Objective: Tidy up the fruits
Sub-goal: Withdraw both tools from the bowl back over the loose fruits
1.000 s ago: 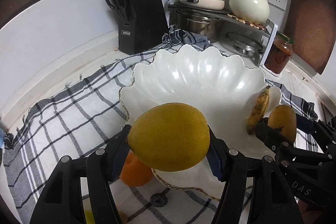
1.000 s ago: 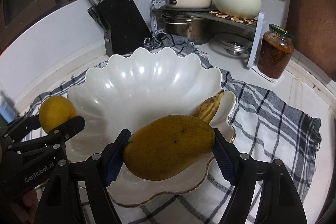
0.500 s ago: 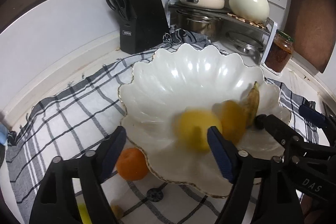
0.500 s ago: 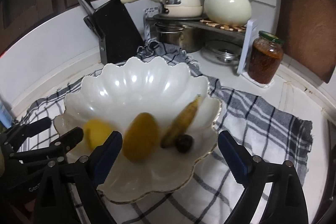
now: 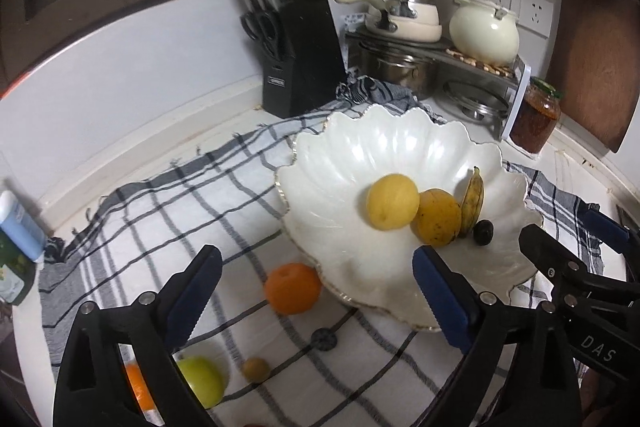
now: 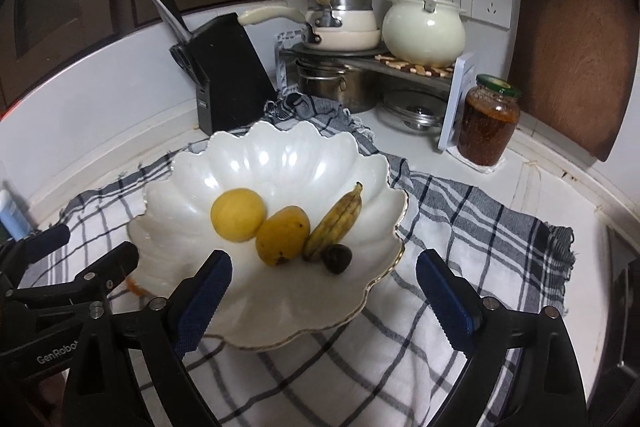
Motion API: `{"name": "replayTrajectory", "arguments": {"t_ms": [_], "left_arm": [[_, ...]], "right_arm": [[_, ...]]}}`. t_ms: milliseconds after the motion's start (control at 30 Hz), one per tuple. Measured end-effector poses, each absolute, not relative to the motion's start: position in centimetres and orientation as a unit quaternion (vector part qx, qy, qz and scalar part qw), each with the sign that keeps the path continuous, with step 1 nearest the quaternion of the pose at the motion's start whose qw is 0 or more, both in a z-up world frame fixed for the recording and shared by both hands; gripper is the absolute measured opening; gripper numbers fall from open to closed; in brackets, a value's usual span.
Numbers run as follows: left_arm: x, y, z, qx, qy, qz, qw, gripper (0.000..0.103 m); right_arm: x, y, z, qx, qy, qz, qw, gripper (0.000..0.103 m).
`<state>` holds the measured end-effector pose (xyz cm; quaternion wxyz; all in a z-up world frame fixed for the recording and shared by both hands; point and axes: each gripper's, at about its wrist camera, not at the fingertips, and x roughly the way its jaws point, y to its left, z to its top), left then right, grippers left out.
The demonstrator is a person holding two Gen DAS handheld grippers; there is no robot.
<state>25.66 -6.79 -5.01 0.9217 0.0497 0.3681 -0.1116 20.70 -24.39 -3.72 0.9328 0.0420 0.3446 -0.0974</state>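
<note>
Left gripper [image 5: 316, 291] opening, empty; right gripper [image 6: 322, 293] spread, empty. Lemon [image 6: 238, 214] at eleven o'clock, mango [image 6: 282, 235] at twelve, in bowl [image 6: 280, 311].

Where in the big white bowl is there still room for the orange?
The bowl is bare along its back wall and on its left side, beyond the yellow round fruit. The middle and right are crowded: mango, banana and a small dark fruit huddle together. The orange sits outside on the cloth.
</note>
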Motion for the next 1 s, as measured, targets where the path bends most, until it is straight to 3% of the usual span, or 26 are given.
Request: {"name": "replayTrajectory", "arguments": {"t_ms": [1000], "left_arm": [[18.7, 1.8, -2.4, 0.021, 0.338, -0.068, 0.939, 0.1]], "right_arm": [[15.5, -16.7, -1.0, 0.013, 0.315, -0.066, 0.947, 0.094]]}}
